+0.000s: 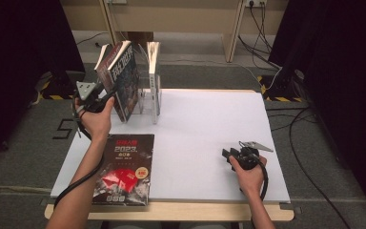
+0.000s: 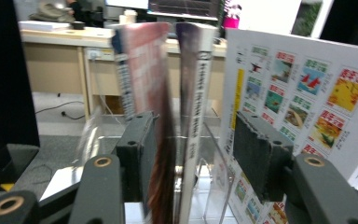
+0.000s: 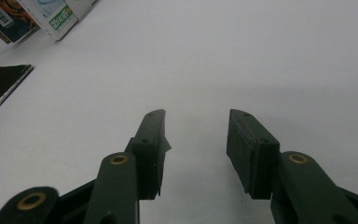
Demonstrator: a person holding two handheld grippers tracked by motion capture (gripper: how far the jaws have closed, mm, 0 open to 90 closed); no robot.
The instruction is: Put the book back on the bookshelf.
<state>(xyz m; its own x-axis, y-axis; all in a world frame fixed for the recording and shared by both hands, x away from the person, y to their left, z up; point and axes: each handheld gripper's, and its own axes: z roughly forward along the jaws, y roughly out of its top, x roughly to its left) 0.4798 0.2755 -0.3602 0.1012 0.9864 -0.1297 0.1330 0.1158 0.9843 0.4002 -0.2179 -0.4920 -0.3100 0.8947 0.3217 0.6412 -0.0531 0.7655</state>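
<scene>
Left gripper: up at the back-left of the surface, right beside the clear book stand. Jaws are apart, and no earlier shot to compare against, so that's all I'll say there.

Leaning book: standing in the clear stand, tilted over to the left (the dark cover faces the camera in the high view). In the left gripper view its edge sits between the jaws, just by the left pad, and the pads don't look to be pressing on it.

Second book: a thin spine also between those jaws in the left gripper view, roughly mid-gap, touching neither pad as far as I can tell.

White book: upright in the same stand, just to the right of the leaning one. Its back cover with the little coloured pictures shows beyond the right pad in the left gripper view.

Flat book: black and red cover, lying face up on the front-left part of the surface, near the person's left forearm.

Right gripper: resting low on the front-right of the white surface, well apart from the books. Jaws apart with nothing between them, just bare white under them in the right gripper view.
</scene>
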